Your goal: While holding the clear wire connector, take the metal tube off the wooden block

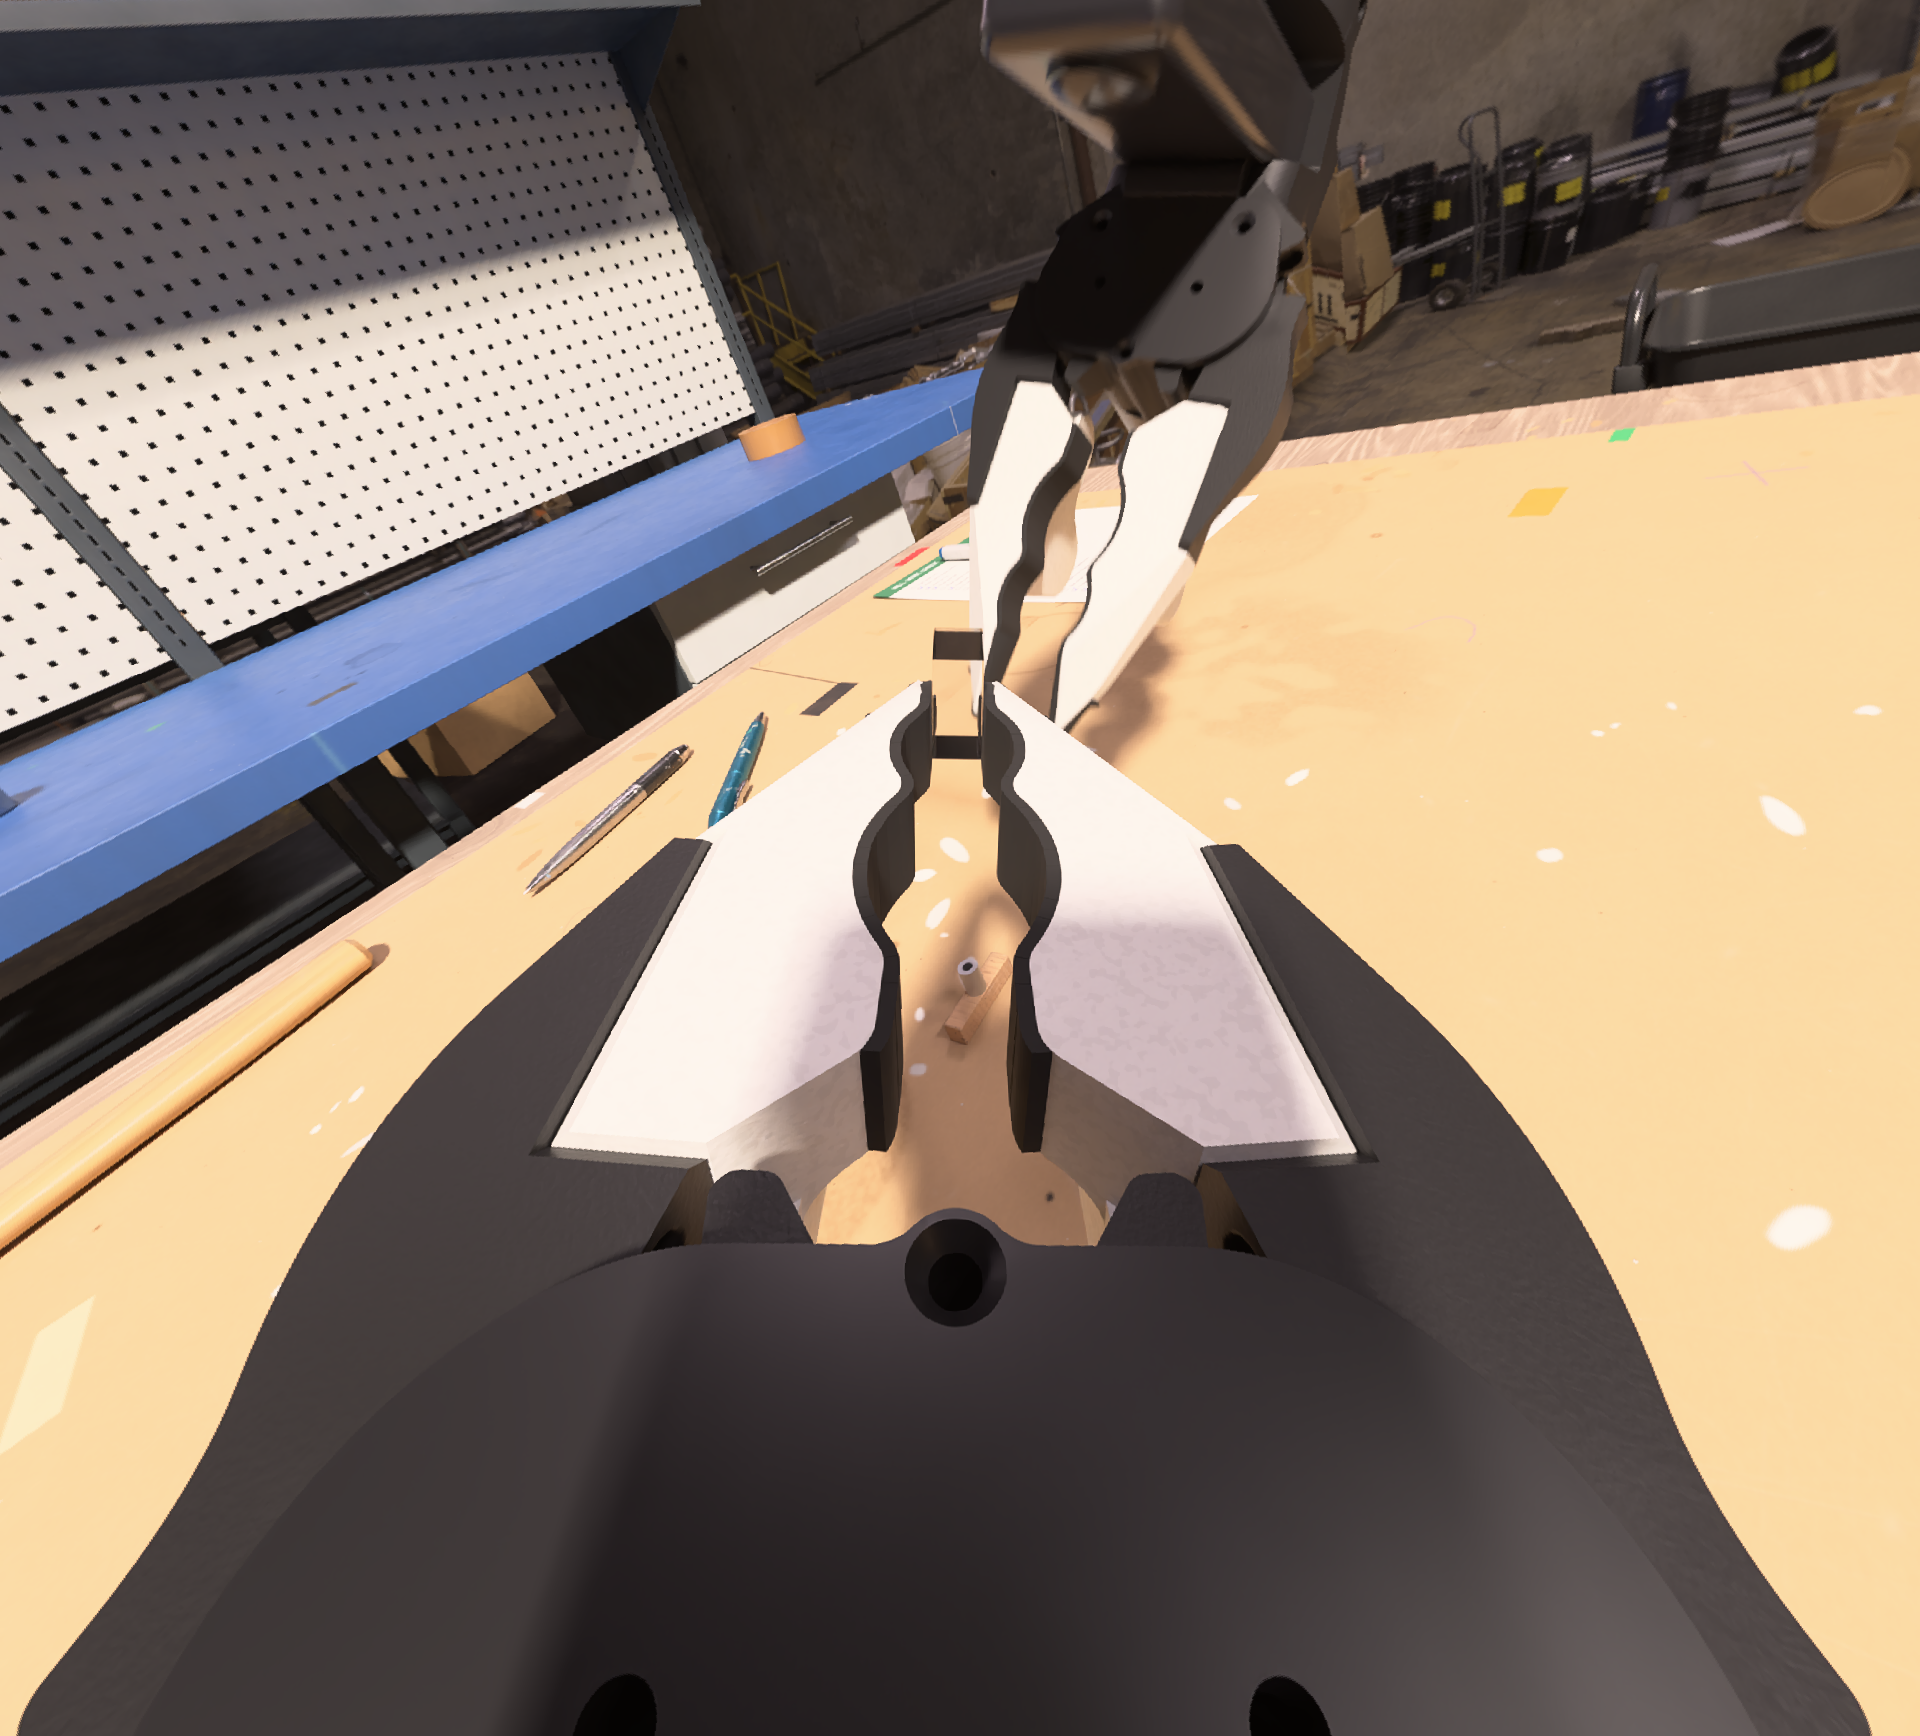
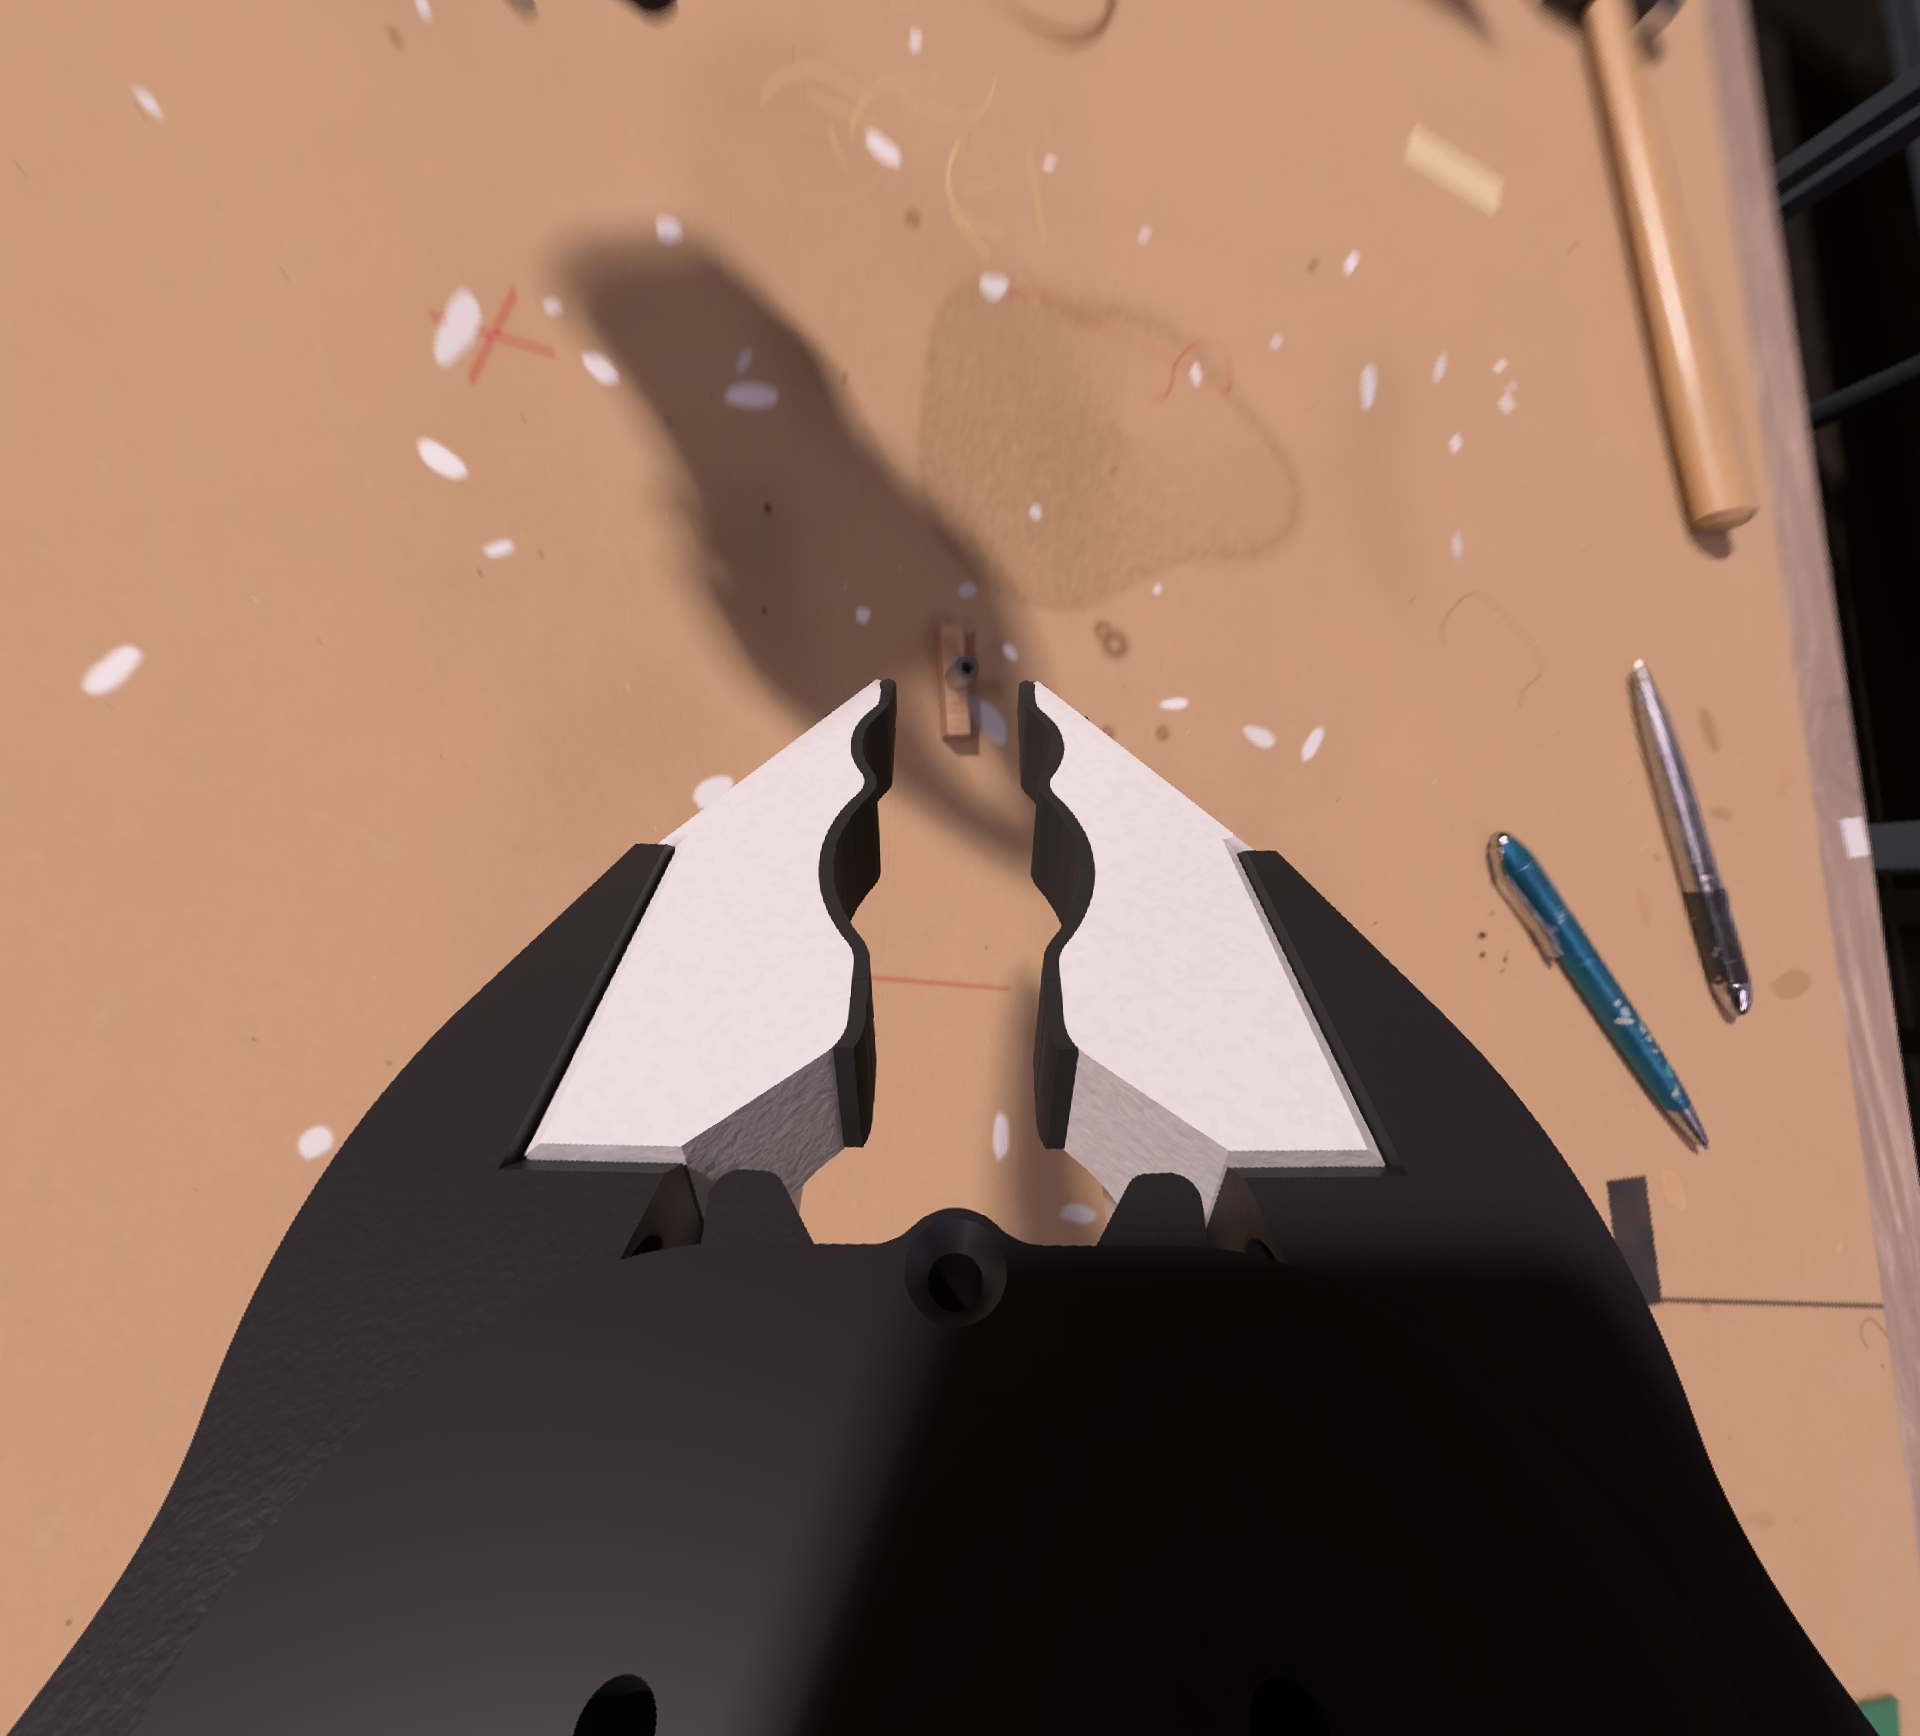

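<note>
**Right hand-held gripper lines up over the tube for the lift**

The metal tube [image 2: 966, 670] stands upright on the small wooden block [image 2: 956, 715], on the bench [image 2: 312, 855] just ahead of and between the tips of the right hand-held gripper [image 2: 956, 691], whose jaws are half open and empty. I would bring it straight down, centre the tube in the gap, close gently on the tube above the block, then lift vertically so the block stays put. The left hand-held gripper [image 1: 956, 712], beyond the block, is nearly closed, apparently pinching the clear wire connector [image 1: 954, 697]; it should stay clear and steady.
</note>
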Controlling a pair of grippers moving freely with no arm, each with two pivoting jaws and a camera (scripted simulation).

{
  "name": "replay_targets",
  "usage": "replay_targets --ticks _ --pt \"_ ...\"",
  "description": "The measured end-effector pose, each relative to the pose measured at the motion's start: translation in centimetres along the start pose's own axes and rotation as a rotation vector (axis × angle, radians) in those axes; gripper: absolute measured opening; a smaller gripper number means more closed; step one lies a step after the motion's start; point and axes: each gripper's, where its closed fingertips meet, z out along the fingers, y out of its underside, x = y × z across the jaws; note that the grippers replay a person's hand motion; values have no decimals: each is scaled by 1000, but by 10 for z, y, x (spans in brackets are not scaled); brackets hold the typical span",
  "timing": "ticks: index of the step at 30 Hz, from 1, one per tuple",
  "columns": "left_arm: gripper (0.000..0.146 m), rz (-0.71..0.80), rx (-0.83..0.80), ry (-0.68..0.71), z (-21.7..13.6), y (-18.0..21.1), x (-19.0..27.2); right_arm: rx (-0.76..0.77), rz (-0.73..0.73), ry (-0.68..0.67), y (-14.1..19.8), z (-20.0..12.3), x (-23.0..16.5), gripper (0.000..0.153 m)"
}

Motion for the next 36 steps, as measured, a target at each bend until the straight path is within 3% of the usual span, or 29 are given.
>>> replay_targets --ticks 12,16,36 --pt "8 20 -26 -24 -1 5 -2 -313 -23 -95 39 73 0 18" --pt "8 18 -34 -24 -1 6 -2 -318 -16 -153 42 83 -5 16" --pt "8 30 -85 0 6 14 6 -274 31 -192 47 100 -1 8"
